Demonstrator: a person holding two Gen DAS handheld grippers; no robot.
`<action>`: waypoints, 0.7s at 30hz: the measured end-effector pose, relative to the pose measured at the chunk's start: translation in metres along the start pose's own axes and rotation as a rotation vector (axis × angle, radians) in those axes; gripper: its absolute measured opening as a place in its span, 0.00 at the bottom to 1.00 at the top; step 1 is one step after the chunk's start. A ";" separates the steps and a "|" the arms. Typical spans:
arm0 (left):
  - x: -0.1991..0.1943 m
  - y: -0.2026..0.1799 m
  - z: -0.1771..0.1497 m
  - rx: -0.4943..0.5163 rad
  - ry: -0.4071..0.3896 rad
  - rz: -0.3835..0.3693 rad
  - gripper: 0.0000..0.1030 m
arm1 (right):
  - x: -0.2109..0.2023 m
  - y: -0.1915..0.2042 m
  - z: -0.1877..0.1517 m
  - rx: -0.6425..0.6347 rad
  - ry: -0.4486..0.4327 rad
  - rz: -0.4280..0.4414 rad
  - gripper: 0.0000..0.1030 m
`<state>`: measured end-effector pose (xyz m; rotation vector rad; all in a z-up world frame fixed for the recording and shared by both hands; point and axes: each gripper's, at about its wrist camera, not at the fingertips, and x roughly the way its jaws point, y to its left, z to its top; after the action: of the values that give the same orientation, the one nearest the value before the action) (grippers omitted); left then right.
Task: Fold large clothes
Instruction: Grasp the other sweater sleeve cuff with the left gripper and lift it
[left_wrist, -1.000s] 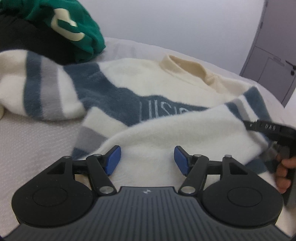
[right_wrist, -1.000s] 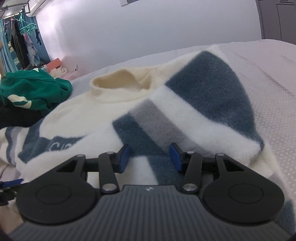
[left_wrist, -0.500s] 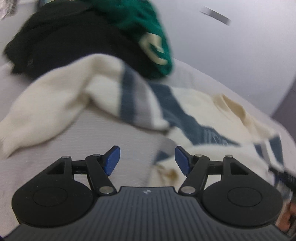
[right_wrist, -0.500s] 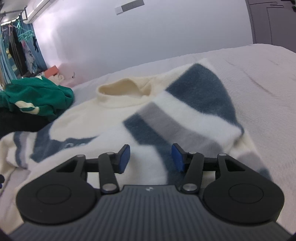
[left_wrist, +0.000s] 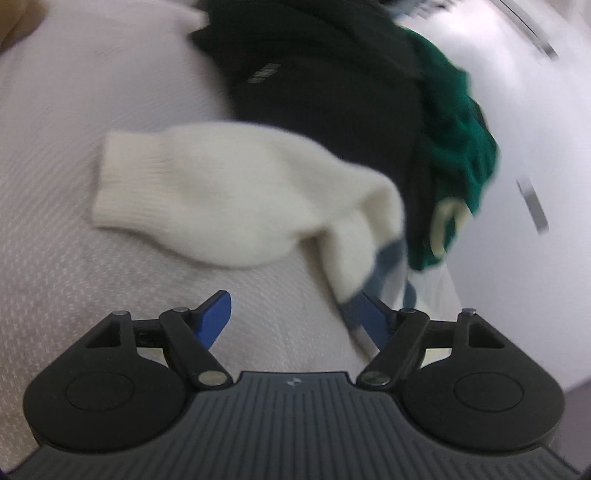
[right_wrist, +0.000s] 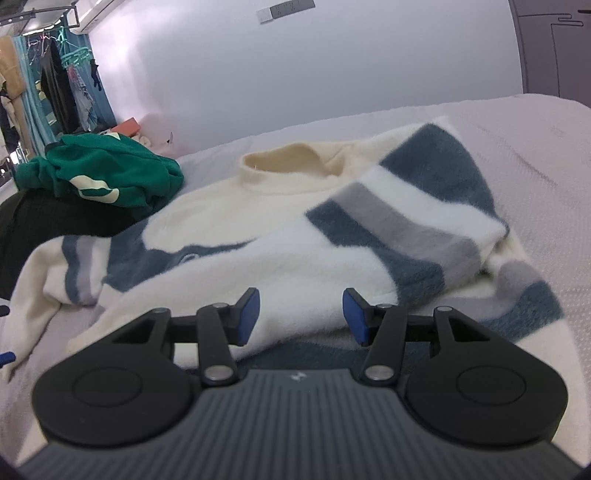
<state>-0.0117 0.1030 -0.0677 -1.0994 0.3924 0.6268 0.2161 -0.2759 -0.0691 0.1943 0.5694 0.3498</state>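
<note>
A cream sweater (right_wrist: 295, 236) with blue and grey stripes lies spread on the bed, its collar at the far side and one sleeve folded across the chest. My right gripper (right_wrist: 301, 314) hovers open just above its near hem, nothing between the blue pads. In the left wrist view the sweater's other sleeve (left_wrist: 236, 192) lies stretched out on the sheet, cuff pointing left. My left gripper (left_wrist: 295, 319) is rolled sideways and hangs above the sheet short of that sleeve, its jaws opening. Nothing sits between them, though the striped part of the sleeve brushes past the right fingertip (left_wrist: 373, 317).
A green garment (right_wrist: 107, 173) lies on a black one (right_wrist: 48, 218) at the bed's left, close to the stretched sleeve. The white quilted bed sheet (right_wrist: 535, 155) runs bare to the right. A wall stands behind, with hanging clothes (right_wrist: 62, 88) at far left.
My left gripper swung left off the sweater's body toward the outstretched sleeve, rolled over, and widened its jaws. The right gripper drew back a little from the folded sleeve.
</note>
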 end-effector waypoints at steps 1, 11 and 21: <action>0.001 0.009 0.004 -0.049 -0.005 0.005 0.77 | 0.002 0.001 -0.002 0.002 0.005 0.001 0.52; 0.011 0.077 0.030 -0.424 -0.082 0.048 0.76 | 0.014 0.005 -0.006 0.007 0.016 0.000 0.52; 0.004 0.023 0.076 0.009 -0.255 0.353 0.10 | 0.018 0.002 -0.002 0.035 0.014 0.015 0.52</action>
<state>-0.0239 0.1803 -0.0549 -0.9330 0.3692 1.0640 0.2287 -0.2672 -0.0787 0.2302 0.5886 0.3559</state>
